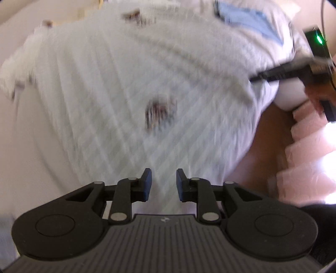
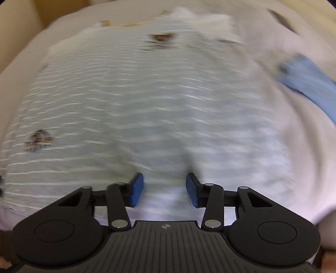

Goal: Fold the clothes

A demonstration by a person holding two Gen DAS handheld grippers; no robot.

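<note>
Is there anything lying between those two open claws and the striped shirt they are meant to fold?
Nothing visible. The left hand-held gripper and the right hand-held gripper are both open, directly over the pale striped shirt, with only fabric showing between the fingers. A folded blue cloth lies off to the side.

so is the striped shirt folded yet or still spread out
Spread out. The striped shirt lies flat and wide across the surface, its small chest logo showing. Both tongs, left and right, are open and hold nothing.

L gripper (image 1: 163, 182) jaws apart, nothing btwn, over blurred striped shirt (image 1: 117, 88); blue cloth (image 1: 247, 16) top right; other gripper (image 1: 294, 71) at right edge.
</note>
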